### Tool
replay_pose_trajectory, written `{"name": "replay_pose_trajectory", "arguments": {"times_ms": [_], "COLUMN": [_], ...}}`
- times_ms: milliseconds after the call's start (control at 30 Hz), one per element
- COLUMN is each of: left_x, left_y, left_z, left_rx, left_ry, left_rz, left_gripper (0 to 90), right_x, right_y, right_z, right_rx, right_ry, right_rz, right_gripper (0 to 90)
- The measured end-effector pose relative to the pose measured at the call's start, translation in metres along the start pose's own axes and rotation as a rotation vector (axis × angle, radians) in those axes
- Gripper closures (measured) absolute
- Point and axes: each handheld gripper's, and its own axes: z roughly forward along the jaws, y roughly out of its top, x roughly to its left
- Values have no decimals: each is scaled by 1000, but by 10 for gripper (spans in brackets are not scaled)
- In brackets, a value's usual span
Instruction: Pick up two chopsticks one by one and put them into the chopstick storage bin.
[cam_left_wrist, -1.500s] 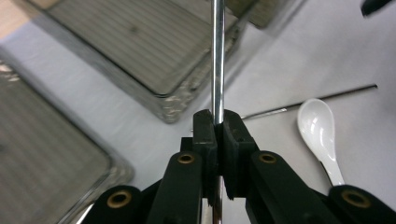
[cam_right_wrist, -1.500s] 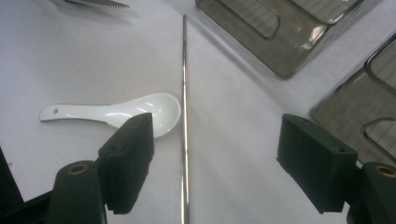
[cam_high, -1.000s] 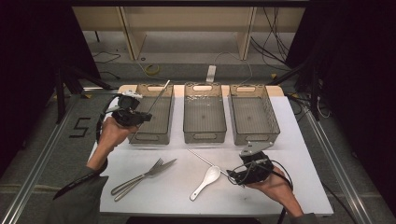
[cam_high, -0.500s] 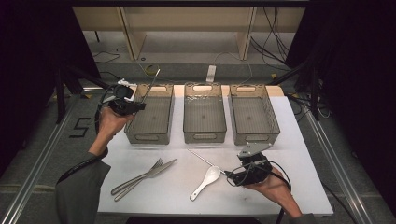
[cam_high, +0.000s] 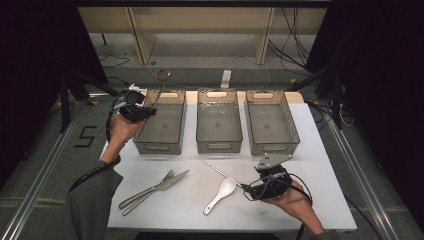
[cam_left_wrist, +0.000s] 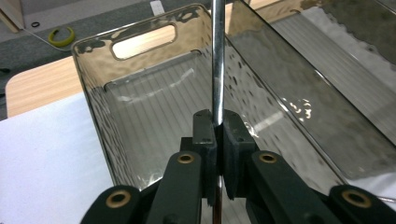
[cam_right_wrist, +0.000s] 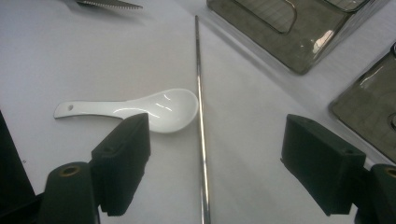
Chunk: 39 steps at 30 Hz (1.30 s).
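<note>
the left claw (cam_left_wrist: 217, 140) pinches a thin shiny metal stick (cam_left_wrist: 217, 60) pointing straight out over the left bin (cam_left_wrist: 140, 42); the right claw (cam_right_wrist: 215, 163) is spread.

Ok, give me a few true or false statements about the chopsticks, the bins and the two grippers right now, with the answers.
1. The left gripper is shut on a metal chopstick. True.
2. That chopstick is held over the middle bin. False: it is over the left bin.
3. The right gripper has its jaws open. True.
4. The white spoon lies inside a bin. False: it lies on the table.
5. A second chopstick lies between the right jaws. True.
</note>
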Motion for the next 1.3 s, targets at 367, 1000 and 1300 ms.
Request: {"name": "replay_pose_trajectory", "arguments": {"times_ms": [367,1000,1300], "left_x": [3,-9,-42], "left_y": [-8,-8,-34], "left_z": [19,-7,-47], "left_rx": [23,-31,-55], "left_ry": [26,-66,-145], "left_rz": [-30,-108,-29], "left_gripper": [844,344,226], "right_x": [1,-3,-7], "right_y": [0,0,7], "right_z": [2,-1,3], "right_rx": [6,49,182], "right_ry": [5,10,17], "right_rz": [2,2,-4], "right_gripper": [246,252,287]}}
